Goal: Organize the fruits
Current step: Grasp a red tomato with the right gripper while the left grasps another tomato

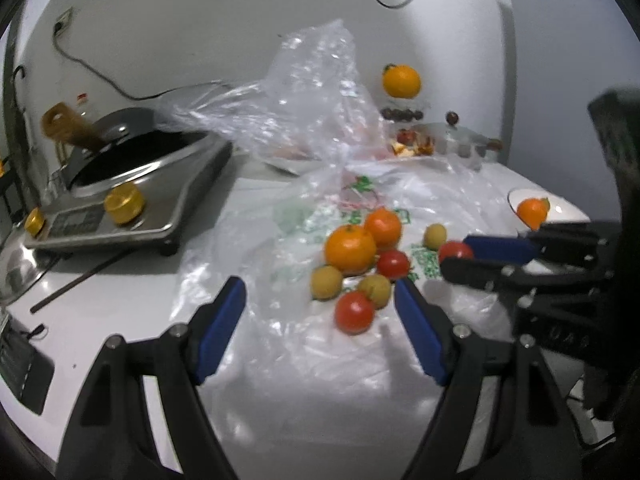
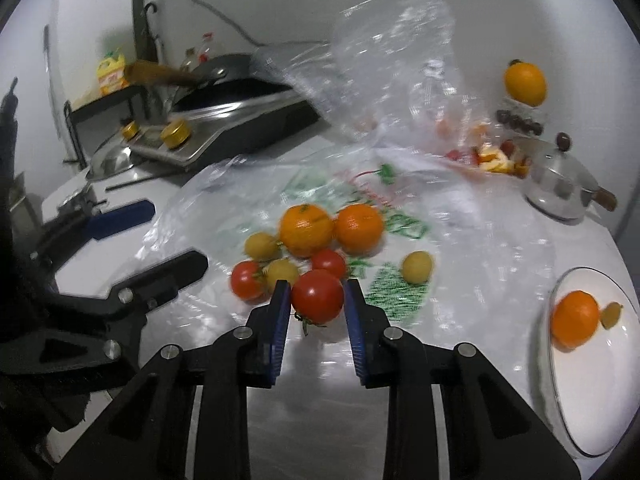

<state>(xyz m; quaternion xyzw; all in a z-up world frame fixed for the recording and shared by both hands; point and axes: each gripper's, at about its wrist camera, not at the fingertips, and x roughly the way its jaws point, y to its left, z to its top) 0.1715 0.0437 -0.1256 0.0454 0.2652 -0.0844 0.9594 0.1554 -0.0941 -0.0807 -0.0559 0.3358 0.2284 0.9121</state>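
Observation:
Fruits lie on a clear plastic bag on the white counter: two oranges, red tomatoes and small yellow fruits. My right gripper is shut on a red tomato, also seen in the left wrist view. A white plate at the right holds an orange and a small yellow fruit. My left gripper is open and empty, just in front of the fruit pile.
A steel induction cooker with a black pan stands at the left. A steel pot lid and a tiered stand with an orange and cut fruit are at the back right. A crumpled bag rises behind the pile.

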